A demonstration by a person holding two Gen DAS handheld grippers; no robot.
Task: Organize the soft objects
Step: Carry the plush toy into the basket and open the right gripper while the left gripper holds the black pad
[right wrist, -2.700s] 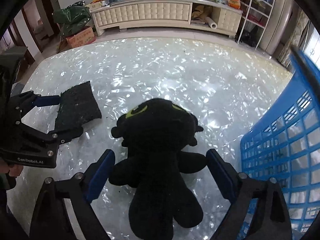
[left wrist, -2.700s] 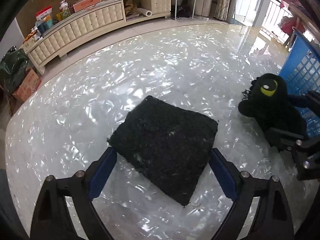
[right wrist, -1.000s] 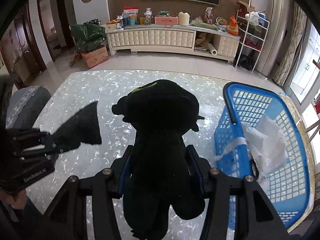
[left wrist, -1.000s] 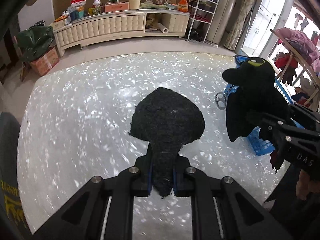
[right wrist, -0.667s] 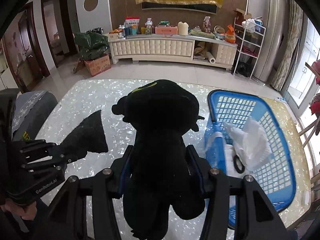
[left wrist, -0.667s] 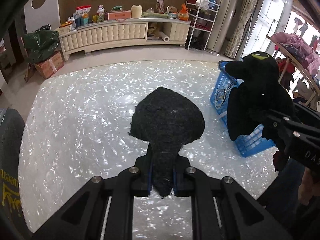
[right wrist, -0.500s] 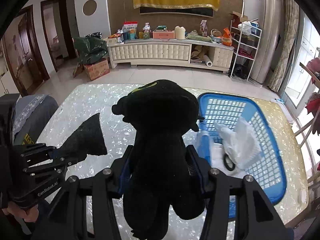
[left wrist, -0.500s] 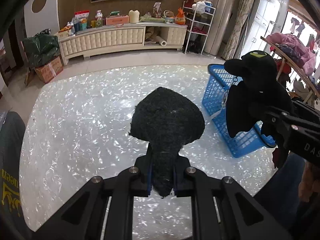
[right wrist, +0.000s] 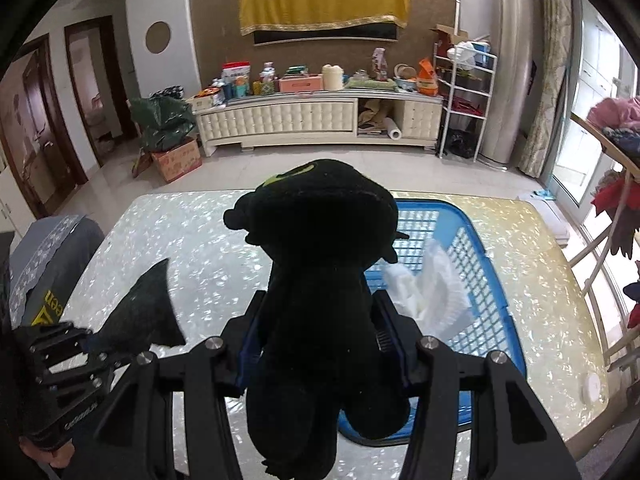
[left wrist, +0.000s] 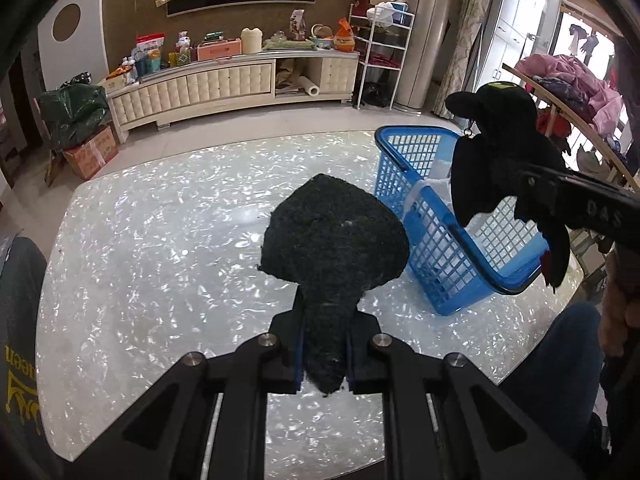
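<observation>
My left gripper [left wrist: 323, 354] is shut on a black fuzzy cushion [left wrist: 334, 236] and holds it up above the pearly white table [left wrist: 160, 240]. My right gripper [right wrist: 320, 344] is shut on a black plush dragon toy [right wrist: 316, 280] with a yellow-green eye and holds it high over the near end of the blue plastic basket [right wrist: 472, 240]. In the left wrist view the toy [left wrist: 496, 160] hangs over the basket [left wrist: 440, 248]. In the right wrist view the cushion [right wrist: 140, 312] shows at lower left.
White cloth [right wrist: 432, 292] lies inside the basket. A cream cabinet [right wrist: 304, 120] with clutter stands along the far wall, a metal rack [right wrist: 464, 96] to its right. A small white disc [right wrist: 592, 388] lies near the table's right edge. A clothes rack [left wrist: 568, 92] stands at right.
Both grippers closed on their objects and lifted them off the table. Both have kept rising, and the plush toy now hangs over the basket.
</observation>
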